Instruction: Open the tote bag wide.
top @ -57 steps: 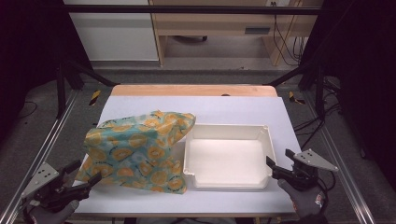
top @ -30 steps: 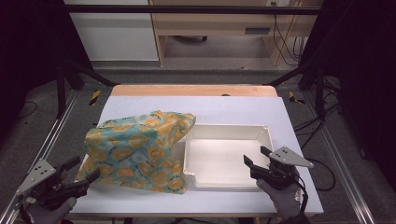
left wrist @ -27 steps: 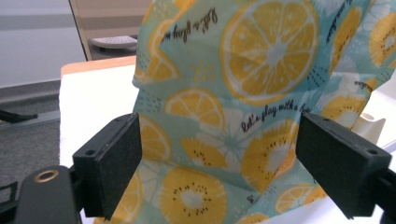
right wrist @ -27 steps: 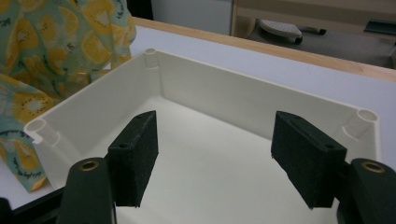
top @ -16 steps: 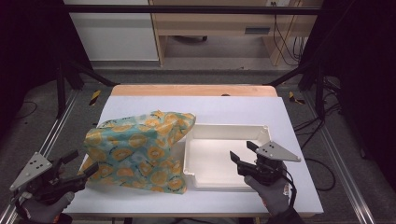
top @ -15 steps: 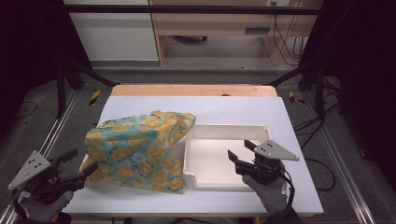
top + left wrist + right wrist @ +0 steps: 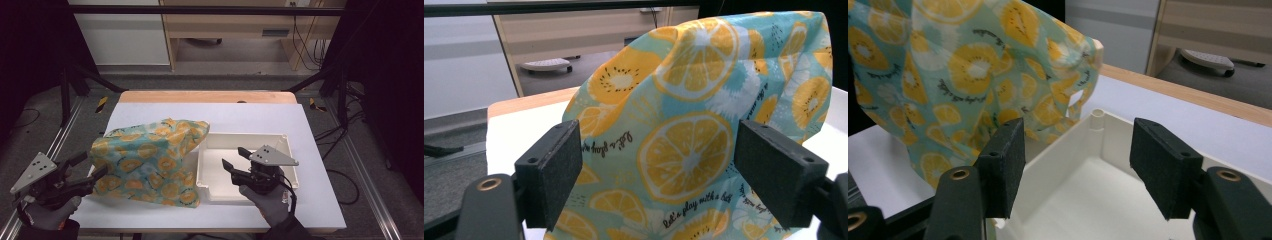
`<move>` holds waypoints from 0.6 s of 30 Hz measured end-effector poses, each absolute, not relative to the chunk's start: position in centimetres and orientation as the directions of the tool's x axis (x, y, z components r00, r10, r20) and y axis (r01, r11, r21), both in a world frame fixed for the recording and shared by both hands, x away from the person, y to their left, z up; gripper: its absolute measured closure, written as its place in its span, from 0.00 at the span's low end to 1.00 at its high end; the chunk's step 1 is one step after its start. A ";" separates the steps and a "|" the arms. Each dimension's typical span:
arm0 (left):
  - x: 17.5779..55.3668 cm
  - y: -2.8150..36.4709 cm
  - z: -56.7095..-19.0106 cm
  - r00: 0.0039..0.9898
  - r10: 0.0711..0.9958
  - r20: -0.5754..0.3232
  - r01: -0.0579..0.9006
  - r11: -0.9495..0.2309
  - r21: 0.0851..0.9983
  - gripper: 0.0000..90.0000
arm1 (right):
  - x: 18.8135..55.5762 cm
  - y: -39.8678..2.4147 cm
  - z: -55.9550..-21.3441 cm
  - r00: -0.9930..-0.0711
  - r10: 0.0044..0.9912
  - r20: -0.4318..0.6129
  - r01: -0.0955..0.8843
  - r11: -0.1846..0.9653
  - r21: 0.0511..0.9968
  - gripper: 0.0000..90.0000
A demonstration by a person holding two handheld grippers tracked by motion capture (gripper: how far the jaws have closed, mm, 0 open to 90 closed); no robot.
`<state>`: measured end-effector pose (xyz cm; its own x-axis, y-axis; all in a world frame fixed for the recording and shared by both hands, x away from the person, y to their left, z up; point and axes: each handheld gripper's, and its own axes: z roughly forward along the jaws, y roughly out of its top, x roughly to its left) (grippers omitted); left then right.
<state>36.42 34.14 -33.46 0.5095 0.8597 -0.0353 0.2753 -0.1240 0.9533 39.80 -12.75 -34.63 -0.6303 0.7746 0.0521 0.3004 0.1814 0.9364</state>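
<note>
**Fruit-print bag beside the white tray, both grippers close in**

The citrus-print fabric bag (image 7: 150,160) stands puffed up on the left half of the white worktop (image 7: 250,117), its right side touching the left wall of the white plastic tray (image 7: 287,145). The tray sits right of centre, its inside bare.

The worktop has a wooden strip along its far edge. Beyond it are grey floor, a pale cabinet and a wooden desk with hanging cables; dark frame rails run down both sides. Bare white surface lies behind the bag and tray and to the tray's right.

The left gripper (image 7: 92,167) is held at the worktop's near left corner, level, pointing at the bag's left end. Its jaws have just been closing a little but stand apart, the bag just ahead of them. The right gripper (image 7: 237,159) hovers over the tray's near part, aimed left and away, towards the bag. Its jaws have been closing too, yet gape with nothing between them.
</note>
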 end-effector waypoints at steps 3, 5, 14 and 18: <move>36.5 34.1 -33.2 0.511 0.859 -0.036 0.273 -0.122 0.954 0.22 | 39.8 -12.3 -34.4 -0.637 0.769 0.055 0.297 0.179 0.938 0.44; 36.6 34.0 -33.0 0.512 0.858 -0.036 0.268 -0.120 0.956 0.23 | 39.8 -11.4 -33.9 -0.654 0.754 0.053 0.284 0.180 0.942 0.44; 37.1 33.4 -32.7 0.514 0.857 -0.032 0.271 -0.128 0.954 0.30 | 40.0 -8.2 -33.3 -0.709 0.703 0.060 0.270 0.192 0.943 0.46; 37.2 33.3 -32.8 0.512 0.859 -0.029 0.270 -0.129 0.954 0.36 | 40.2 -6.5 -33.2 -0.734 0.676 0.066 0.267 0.198 0.943 0.47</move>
